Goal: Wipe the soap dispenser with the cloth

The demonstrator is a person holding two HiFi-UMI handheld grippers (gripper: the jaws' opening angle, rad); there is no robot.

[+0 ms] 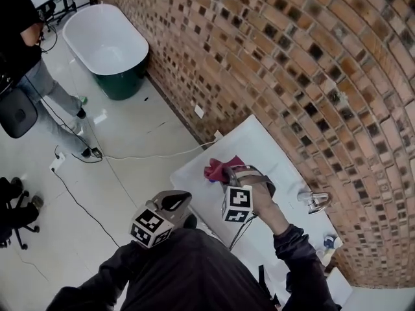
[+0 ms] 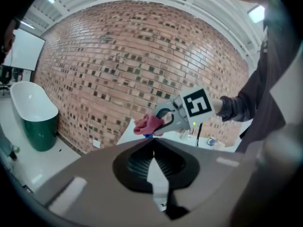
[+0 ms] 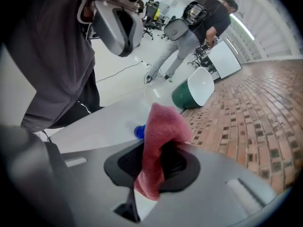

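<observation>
Found right tool (image 3: 152,161) clamped on a red cloth (image 3: 163,122), the fabric bunched between the jaws and spilling out past their tips. Held above the near end of the white surface (image 1: 259,141), angled downward toward it. Found left tool (image 2: 152,162) fully closed with nothing in it, held low beside the body, off the surface's edge and well apart from the work. Took the small blue cap on the surface just behind the cloth for the soap dispenser (image 3: 138,131), though too little of it showed to be sure; could not tell whether cloth and cap touched. Noted a faucet (image 1: 316,201) farther along the surface by the brick wall, and a small blue-and-white item (image 1: 329,241) beyond it, too small to identify. Judged the task at an early stage: cloth picked up and brought close to the dispenser, no wiping contact confirmed from any view. Left to do, by this reading: press the cloth onto the dispenser, rub over its body and top, possibly steady it with the idle left tool.
</observation>
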